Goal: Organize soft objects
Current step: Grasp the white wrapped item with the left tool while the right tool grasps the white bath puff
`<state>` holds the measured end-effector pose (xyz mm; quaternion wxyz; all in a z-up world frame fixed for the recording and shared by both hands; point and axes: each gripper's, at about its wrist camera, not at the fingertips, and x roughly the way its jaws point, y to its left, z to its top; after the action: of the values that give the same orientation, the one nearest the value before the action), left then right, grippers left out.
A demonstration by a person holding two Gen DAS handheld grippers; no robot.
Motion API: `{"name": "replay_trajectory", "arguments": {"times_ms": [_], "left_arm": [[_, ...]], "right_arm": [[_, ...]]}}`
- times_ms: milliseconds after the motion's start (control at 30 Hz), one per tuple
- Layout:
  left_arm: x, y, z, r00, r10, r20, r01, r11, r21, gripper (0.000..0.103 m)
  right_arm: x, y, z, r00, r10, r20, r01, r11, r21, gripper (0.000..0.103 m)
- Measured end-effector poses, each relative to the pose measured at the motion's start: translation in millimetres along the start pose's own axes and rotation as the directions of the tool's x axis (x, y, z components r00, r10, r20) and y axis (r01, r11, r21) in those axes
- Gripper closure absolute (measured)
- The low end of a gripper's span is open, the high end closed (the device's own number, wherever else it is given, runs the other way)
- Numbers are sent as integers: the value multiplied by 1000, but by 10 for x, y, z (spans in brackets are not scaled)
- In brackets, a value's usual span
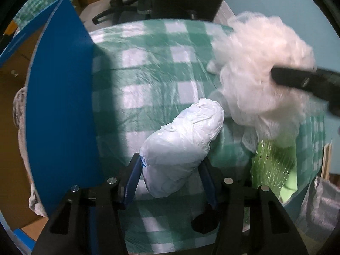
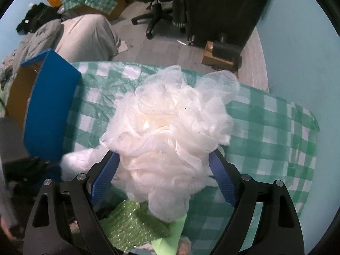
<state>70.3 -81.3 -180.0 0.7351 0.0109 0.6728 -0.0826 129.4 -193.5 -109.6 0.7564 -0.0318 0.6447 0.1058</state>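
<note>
My left gripper (image 1: 170,167) is shut on a white plastic-wrapped soft bundle (image 1: 182,146), held above the green checked tablecloth (image 1: 148,68). My right gripper (image 2: 163,165) is shut on a white mesh bath pouf (image 2: 170,131), held above the table. The pouf (image 1: 261,68) also shows at the right of the left wrist view, with a right gripper finger (image 1: 301,80) pressed into it. The bundle's end (image 2: 74,165) shows left of the pouf in the right wrist view. A blue-walled cardboard box (image 1: 61,114) stands at the table's left; it also shows in the right wrist view (image 2: 48,110).
A green glittery sponge-like item (image 1: 272,163) lies on the table under the pouf, also in the right wrist view (image 2: 129,227). A grey towel (image 1: 21,127) hangs inside the box. An office chair (image 2: 159,6) and a small wooden block (image 2: 221,57) are beyond the table.
</note>
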Motion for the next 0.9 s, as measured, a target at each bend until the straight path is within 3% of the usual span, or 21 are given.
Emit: {"name": "replay_trajectory", "arguments": {"times_ms": [333,633,900], "left_arm": [[-80,155,76,1000,-10,15,11,999,-52,49],[-122,160,24,1000,4,15,-3,999,-36,49],[-137,99,15,1000,0,17,0,999,-35,49]], "right_arm": [[455,-31,77,995,26,-97,-24,999,24,10],[607,-35,108,994,57,-92,-56,998,18,10],[520,52,-64,998,45,-34,-47,997,-68,37]]}}
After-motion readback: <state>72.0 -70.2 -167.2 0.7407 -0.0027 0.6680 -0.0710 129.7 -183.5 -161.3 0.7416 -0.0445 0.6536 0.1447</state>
